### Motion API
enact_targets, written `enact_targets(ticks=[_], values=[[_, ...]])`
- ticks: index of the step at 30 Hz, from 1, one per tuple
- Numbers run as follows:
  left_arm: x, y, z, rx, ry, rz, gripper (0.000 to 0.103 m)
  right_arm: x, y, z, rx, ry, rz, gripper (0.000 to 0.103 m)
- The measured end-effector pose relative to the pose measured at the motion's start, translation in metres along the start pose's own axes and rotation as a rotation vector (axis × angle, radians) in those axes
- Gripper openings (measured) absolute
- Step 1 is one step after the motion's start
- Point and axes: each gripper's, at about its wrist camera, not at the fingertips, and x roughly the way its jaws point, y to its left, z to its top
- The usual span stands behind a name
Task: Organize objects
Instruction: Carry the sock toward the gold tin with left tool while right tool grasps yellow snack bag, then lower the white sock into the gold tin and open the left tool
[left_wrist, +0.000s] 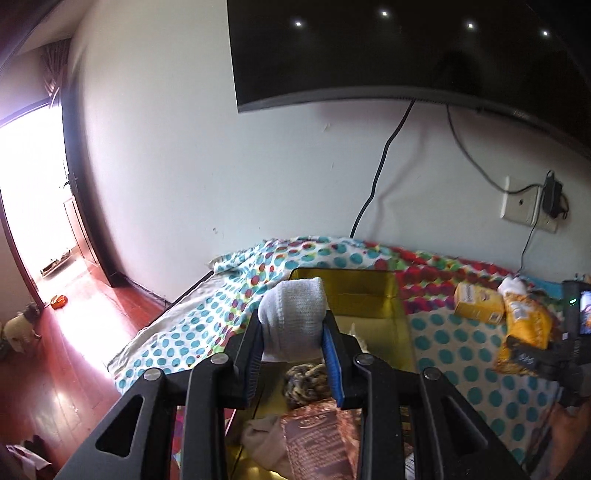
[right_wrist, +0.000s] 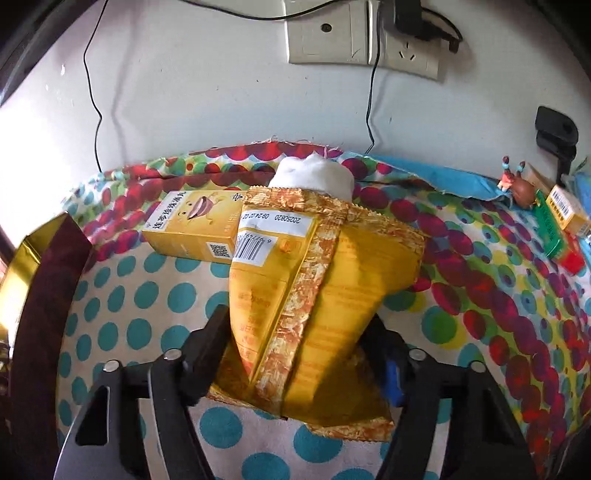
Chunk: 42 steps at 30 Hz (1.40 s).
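My left gripper (left_wrist: 293, 330) is shut on a rolled white sock (left_wrist: 291, 317) and holds it above the open gold-lined box (left_wrist: 369, 291). In the box lie a braided bundle (left_wrist: 306, 380), a brown snack packet (left_wrist: 321, 439) and a beige cloth (left_wrist: 264, 443). My right gripper (right_wrist: 299, 343) is shut on a yellow snack bag (right_wrist: 317, 295) lying on the dotted cloth. Behind the bag sit a yellow carton (right_wrist: 195, 229) and a white sock (right_wrist: 314, 177). The right gripper with the bag also shows in the left wrist view (left_wrist: 524, 332).
The dotted cloth (right_wrist: 147, 295) covers the table against the white wall. The box's dark wall (right_wrist: 51, 280) stands at the left of the right wrist view. Small boxes (right_wrist: 565, 214) and a figurine (right_wrist: 517, 184) lie at the far right. Cables and a wall socket (right_wrist: 362, 33) hang behind.
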Motion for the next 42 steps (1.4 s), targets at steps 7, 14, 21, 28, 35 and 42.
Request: enact_targets(ticks=[7, 14, 21, 28, 35, 42], values=[[0.026, -0.001, 0.001, -0.002, 0.08, 0.013, 0.03, -0.008, -0.015, -0.002, 0.073, -0.039, 0.042, 0.058], [0.047, -0.007, 0.004, 0.025, 0.143, 0.044, 0.03, -0.015, -0.019, -0.006, 0.076, -0.065, 0.051, 0.058], [0.064, -0.011, 0.007, 0.05, 0.174, 0.08, 0.03, -0.015, -0.02, -0.006, 0.076, -0.065, 0.069, 0.058], [0.069, -0.011, 0.006, 0.019, 0.194, 0.045, 0.041, -0.014, -0.02, -0.006, 0.075, -0.062, 0.072, 0.058], [0.014, -0.004, 0.016, -0.018, 0.075, -0.052, 0.057, -0.014, -0.021, -0.006, 0.085, -0.058, 0.073, 0.058], [-0.084, 0.009, -0.029, -0.037, -0.033, -0.129, 0.061, -0.015, -0.02, -0.006, 0.076, -0.07, 0.07, 0.058]])
